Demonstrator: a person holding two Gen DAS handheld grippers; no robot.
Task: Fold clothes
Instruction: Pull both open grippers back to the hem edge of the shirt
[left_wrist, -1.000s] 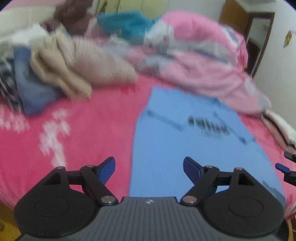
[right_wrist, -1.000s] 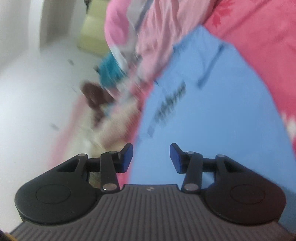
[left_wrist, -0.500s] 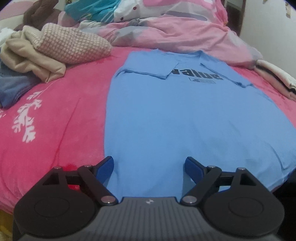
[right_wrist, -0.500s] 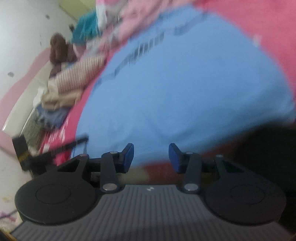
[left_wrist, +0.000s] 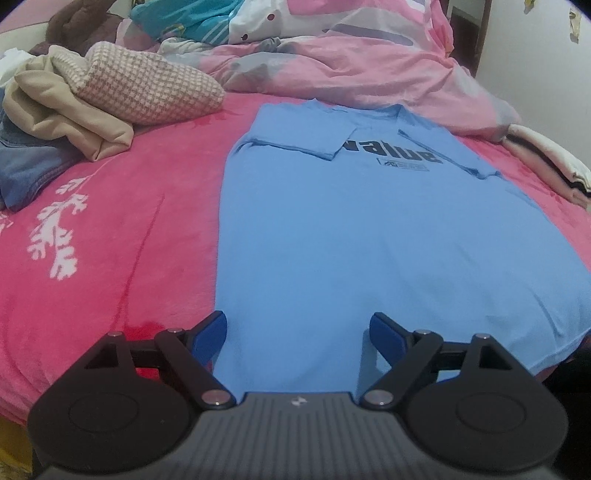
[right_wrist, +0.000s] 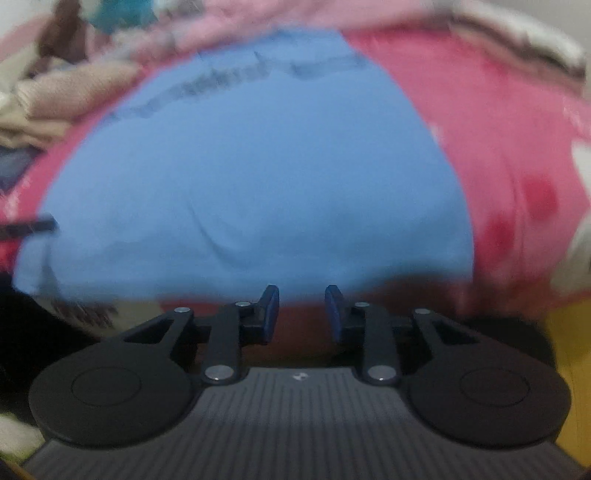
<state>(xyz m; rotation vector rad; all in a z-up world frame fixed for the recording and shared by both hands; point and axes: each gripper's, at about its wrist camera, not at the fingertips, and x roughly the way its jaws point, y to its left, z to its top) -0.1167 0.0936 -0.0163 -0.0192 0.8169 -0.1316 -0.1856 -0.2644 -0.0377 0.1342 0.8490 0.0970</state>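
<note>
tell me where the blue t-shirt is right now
In the left wrist view the blue t-shirt lies flat on the pink bedspread, right of the clothes pile.

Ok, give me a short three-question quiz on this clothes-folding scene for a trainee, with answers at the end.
1. True or false: both sleeves of the blue T-shirt are folded in over its chest.
2. Multiple choice: the left gripper is A) shut on the hem, B) open at the shirt's near left corner, C) out of view.
3. What lies on the pink blanket left of the shirt?

Key
1. True.
2. B.
3. A pile of clothes: beige, checked and denim pieces.
</note>
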